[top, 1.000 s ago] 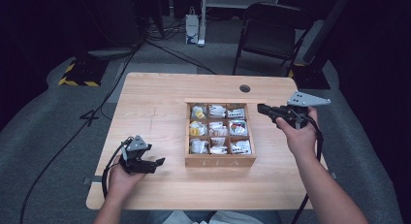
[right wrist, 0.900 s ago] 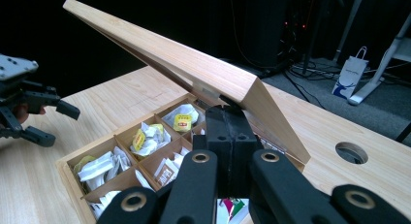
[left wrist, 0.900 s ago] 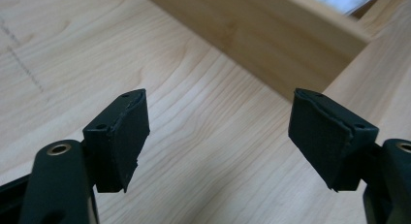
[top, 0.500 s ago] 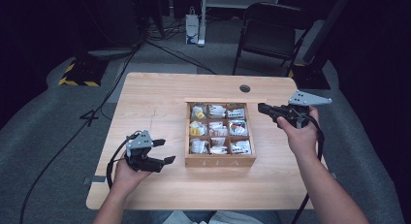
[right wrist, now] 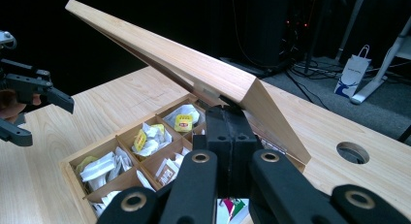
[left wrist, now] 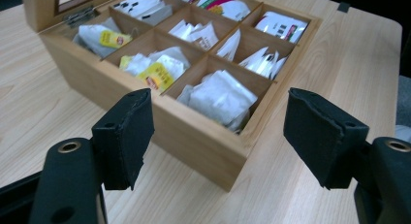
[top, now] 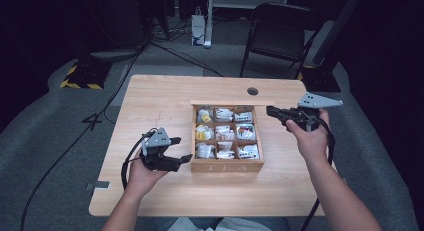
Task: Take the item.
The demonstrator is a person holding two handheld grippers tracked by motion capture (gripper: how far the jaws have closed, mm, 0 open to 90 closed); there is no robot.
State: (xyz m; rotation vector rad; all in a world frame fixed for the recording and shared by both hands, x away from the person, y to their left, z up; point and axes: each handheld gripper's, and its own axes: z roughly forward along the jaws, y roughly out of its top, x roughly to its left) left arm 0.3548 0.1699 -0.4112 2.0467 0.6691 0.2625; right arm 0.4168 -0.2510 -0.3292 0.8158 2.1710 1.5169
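A light wooden tea box (top: 227, 166) with nine square compartments sits on the right half of the pale wood table (top: 160, 106), its front wall carved with letters. Each compartment holds paper tea-bag sachets (left wrist: 220, 95), mostly white, some with yellow labels in the left column. The box's hinged wooden lid (right wrist: 194, 71) stands raised and tilted back; in the right gripper view it slopes up and away over the compartments.

The right gripper (top: 275, 112) is at the far right corner of the box, level with its back row. Its black jaws are pressed together, and in its own view they meet just under the lid's lower edge; whether they pinch the lid or merely touch it, I cannot tell. The right hand (top: 310, 138) grips it from behind.

The left gripper (top: 182, 150) hovers just off the box's front left corner, jaws spread wide with nothing between them, pointing towards the box. The left hand (top: 142, 173) holds it above the table.

Beyond the table stand a dark folding chair (top: 277, 36) and a small white paper bag (top: 198, 31) on the grey floor.
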